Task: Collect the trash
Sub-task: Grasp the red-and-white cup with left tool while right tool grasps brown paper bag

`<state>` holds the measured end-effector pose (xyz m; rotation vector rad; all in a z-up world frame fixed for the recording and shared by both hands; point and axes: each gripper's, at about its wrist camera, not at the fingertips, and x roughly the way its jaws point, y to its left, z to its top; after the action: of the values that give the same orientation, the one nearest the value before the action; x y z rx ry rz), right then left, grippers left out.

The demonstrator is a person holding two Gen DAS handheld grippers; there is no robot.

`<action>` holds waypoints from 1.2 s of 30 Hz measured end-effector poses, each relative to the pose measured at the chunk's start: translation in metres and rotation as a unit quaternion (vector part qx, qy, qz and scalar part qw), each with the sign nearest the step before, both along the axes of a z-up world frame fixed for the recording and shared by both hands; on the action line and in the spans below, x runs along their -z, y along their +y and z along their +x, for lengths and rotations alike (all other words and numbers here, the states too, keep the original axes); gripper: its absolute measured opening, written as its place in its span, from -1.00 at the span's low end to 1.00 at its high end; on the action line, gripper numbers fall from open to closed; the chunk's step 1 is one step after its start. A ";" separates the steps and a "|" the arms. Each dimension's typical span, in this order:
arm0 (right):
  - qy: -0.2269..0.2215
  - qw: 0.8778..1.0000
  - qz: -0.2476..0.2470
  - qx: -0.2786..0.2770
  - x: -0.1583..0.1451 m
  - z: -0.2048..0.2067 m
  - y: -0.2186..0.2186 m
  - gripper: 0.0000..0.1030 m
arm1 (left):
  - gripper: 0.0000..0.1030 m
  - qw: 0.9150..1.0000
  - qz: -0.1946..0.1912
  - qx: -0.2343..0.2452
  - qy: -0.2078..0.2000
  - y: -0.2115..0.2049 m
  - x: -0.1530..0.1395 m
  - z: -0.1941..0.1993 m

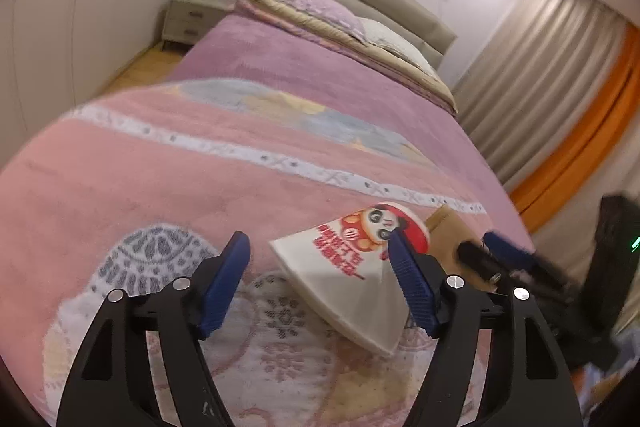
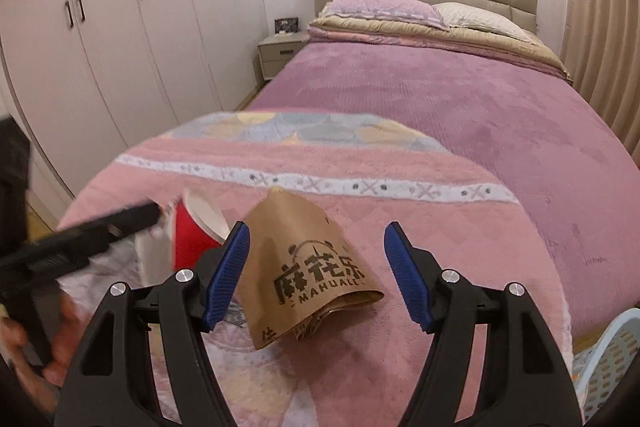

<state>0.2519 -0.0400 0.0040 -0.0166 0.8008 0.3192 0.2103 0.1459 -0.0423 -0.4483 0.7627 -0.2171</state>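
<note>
A flattened white and red paper cup with a panda print [image 1: 352, 267] lies on the pink blanket [image 1: 160, 195] at the foot of the bed. My left gripper [image 1: 320, 255] is open and the cup lies between its blue fingers. A brown paper bag with black lettering [image 2: 308, 267] lies beside the cup [image 2: 196, 239]. My right gripper [image 2: 316, 251] is open around the bag, just above it. In the left wrist view the bag [image 1: 448, 231] and the right gripper's fingers [image 1: 504, 247] show behind the cup.
A light blue perforated basket [image 2: 608, 359] stands at the bed's right corner. White wardrobes [image 2: 120, 27] line the left wall, with a nightstand [image 2: 280, 55] beside the headboard. Pillows [image 2: 400, 11] lie at the far end. Curtains [image 1: 560, 67] hang on the right.
</note>
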 end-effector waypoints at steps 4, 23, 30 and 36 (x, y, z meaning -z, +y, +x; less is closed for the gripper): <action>0.015 1.000 -0.015 -0.008 0.003 0.003 0.003 0.10 | 0.33 1.000 -0.012 -0.013 0.003 0.007 0.001 0.001; -0.009 0.999 0.020 0.045 0.003 -0.052 -0.035 -0.41 | 0.47 0.996 0.073 0.059 -0.006 -0.038 -0.003 0.005; -0.013 0.998 0.019 0.054 0.000 -0.054 -0.041 -0.41 | 0.46 0.984 0.154 0.082 -0.023 -0.070 -0.008 0.000; -0.020 0.997 0.046 0.066 0.001 -0.059 -0.051 -0.40 | 0.46 0.970 0.219 0.099 0.024 -0.101 0.004 0.004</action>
<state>0.1933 -0.0910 0.0030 0.1164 0.7439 0.2302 0.2147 0.0453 -0.0461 0.0420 0.8755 -0.2166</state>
